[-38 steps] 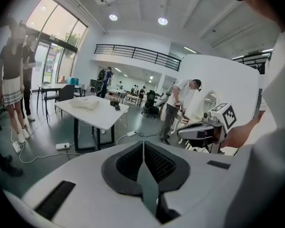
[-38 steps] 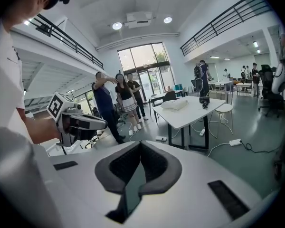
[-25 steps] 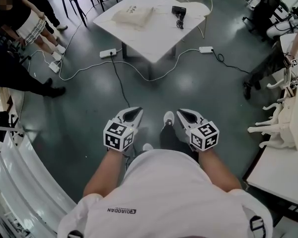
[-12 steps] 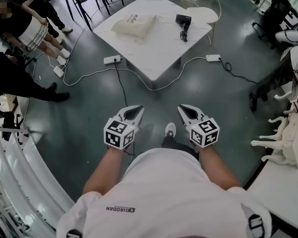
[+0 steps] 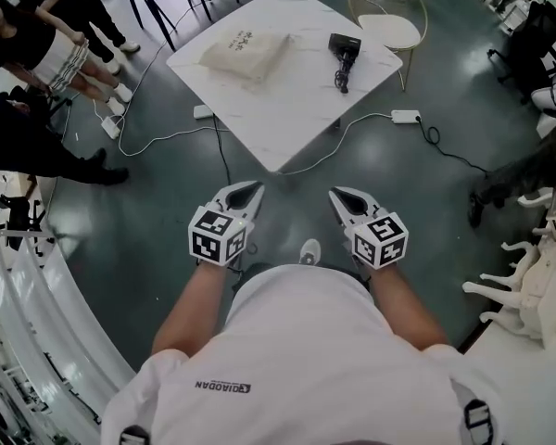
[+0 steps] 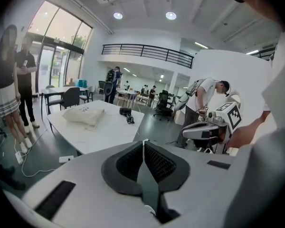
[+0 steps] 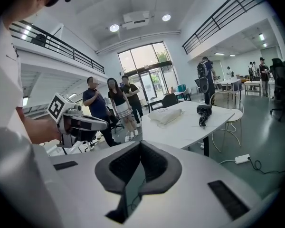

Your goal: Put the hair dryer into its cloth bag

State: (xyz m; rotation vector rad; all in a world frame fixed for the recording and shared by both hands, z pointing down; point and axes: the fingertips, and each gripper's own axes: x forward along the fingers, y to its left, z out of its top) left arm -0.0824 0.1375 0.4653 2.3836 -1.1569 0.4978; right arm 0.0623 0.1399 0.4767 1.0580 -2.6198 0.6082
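Observation:
A black hair dryer (image 5: 344, 47) with its coiled cord lies on the right part of a white square table (image 5: 287, 100). A cream cloth bag (image 5: 245, 52) lies flat on the table's left part. The dryer (image 6: 126, 111) and the bag (image 6: 85, 114) show small in the left gripper view, and the dryer (image 7: 204, 110) and the bag (image 7: 165, 115) in the right gripper view. My left gripper (image 5: 252, 189) and right gripper (image 5: 336, 196) are held side by side above the floor, short of the table's near corner. Both are shut and empty.
White cables and power strips (image 5: 405, 116) trail over the dark floor around the table. A round wire chair (image 5: 389, 17) stands behind it. People (image 5: 37, 44) stand at the left. White benches with pale models (image 5: 537, 286) line the right.
The table, dryer and bag have drawn nearer in the head view. Both grippers have advanced toward the table together, jaws unchanged.

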